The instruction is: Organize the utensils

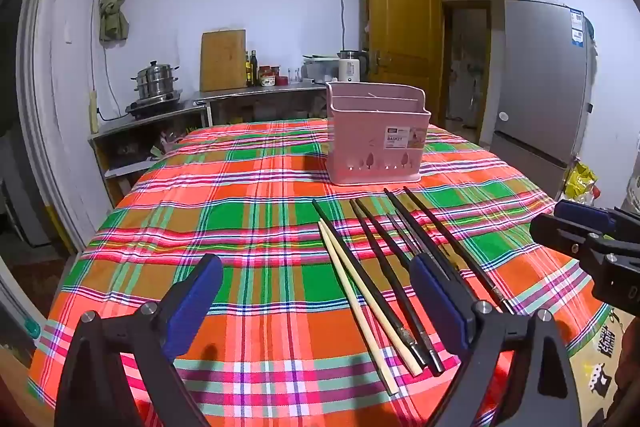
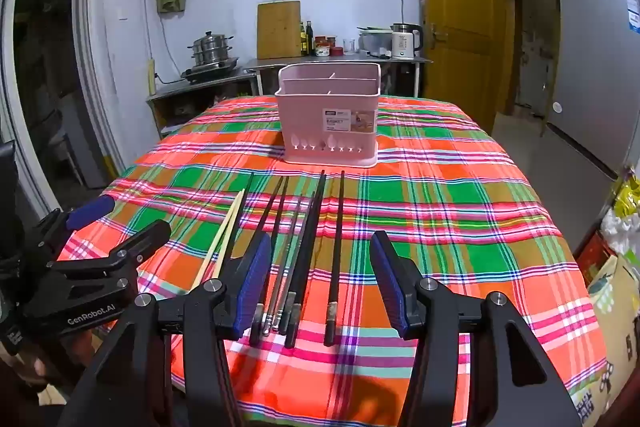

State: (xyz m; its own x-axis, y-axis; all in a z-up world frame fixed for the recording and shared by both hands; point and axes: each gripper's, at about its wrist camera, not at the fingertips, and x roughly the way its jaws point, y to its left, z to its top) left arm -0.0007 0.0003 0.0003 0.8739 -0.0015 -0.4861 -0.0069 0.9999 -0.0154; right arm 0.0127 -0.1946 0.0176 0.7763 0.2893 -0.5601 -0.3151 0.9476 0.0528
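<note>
1. Pink basket (image 2: 330,119) stands upright on the plaid tablecloth (image 2: 460,227), compartments empty as far as visible.
2. Chopsticks lie fanned on the cloth just in front of the basket: dark chopsticks (image 2: 308,239) bunched together, one dark stick (image 2: 338,247) apart to their right, a pale pair (image 1: 360,295) to their left.
3. Right gripper (image 2: 320,283) hangs over the dark bunch, jaws spread, holding nothing.
4. Left gripper (image 1: 316,303) likewise agape and unloaded, near the pale pair.
5. Judgement: sticks light, rigid, slick; pinch near mid-length, or they will likely roll or pivot.

Basket (image 2: 328,123) label print illegible, basket interior hidden
</note>
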